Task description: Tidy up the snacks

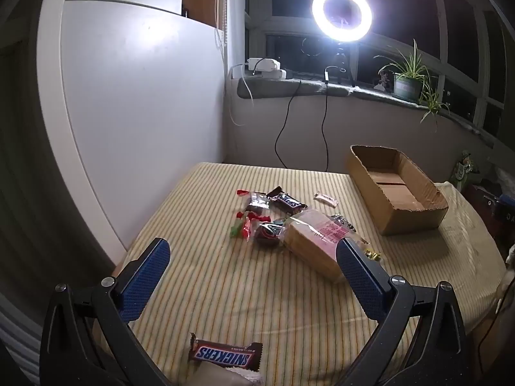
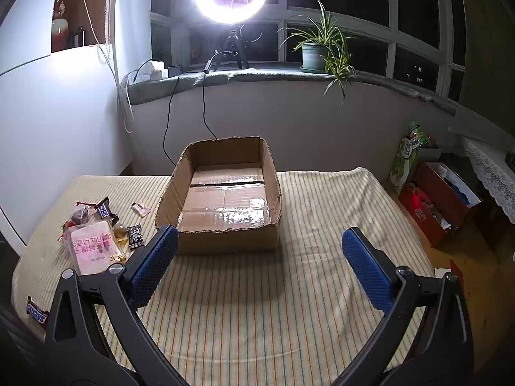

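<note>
Behind the bread bag (image 1: 317,241), half-hidden gold-wrapped sweets (image 1: 373,254).

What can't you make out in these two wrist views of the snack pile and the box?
- Small wrapped sweets, left wrist view: heaped and dim, so kinds and count are unclear.
- Bread pack, left wrist view: near end hidden behind the left gripper's finger.
- Snickers bar, right wrist view: partly hidden behind the right gripper's frame.
- Cardboard box, left wrist view: near wall hides part of its floor.
</note>
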Tool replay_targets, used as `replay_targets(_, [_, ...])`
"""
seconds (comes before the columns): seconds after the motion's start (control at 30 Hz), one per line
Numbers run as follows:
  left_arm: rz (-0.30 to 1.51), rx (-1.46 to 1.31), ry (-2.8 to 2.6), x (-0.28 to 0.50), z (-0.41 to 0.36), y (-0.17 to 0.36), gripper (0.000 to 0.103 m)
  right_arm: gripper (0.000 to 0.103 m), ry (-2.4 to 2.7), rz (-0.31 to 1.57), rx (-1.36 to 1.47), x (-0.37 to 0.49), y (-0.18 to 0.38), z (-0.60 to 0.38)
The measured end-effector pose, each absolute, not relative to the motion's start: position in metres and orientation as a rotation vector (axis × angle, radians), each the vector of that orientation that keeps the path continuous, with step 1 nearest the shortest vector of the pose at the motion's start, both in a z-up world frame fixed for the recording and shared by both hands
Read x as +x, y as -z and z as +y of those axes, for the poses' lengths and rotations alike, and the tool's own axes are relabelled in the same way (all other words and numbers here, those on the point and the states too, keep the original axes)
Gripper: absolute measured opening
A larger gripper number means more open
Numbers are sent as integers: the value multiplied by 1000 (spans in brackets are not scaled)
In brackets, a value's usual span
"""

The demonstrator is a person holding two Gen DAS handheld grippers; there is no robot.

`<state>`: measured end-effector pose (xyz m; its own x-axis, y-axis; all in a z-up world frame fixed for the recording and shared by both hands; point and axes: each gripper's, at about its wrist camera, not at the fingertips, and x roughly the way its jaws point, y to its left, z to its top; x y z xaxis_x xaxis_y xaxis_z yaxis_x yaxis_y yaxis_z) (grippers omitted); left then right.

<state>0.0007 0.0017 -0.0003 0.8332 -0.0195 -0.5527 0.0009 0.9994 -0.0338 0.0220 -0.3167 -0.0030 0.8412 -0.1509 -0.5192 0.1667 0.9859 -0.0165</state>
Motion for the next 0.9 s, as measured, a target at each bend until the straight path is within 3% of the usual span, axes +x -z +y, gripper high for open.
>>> replay_targets(0.9, [572, -32, -4, -2, 0, -1, 102, 103, 170, 551, 16, 21, 2, -315])
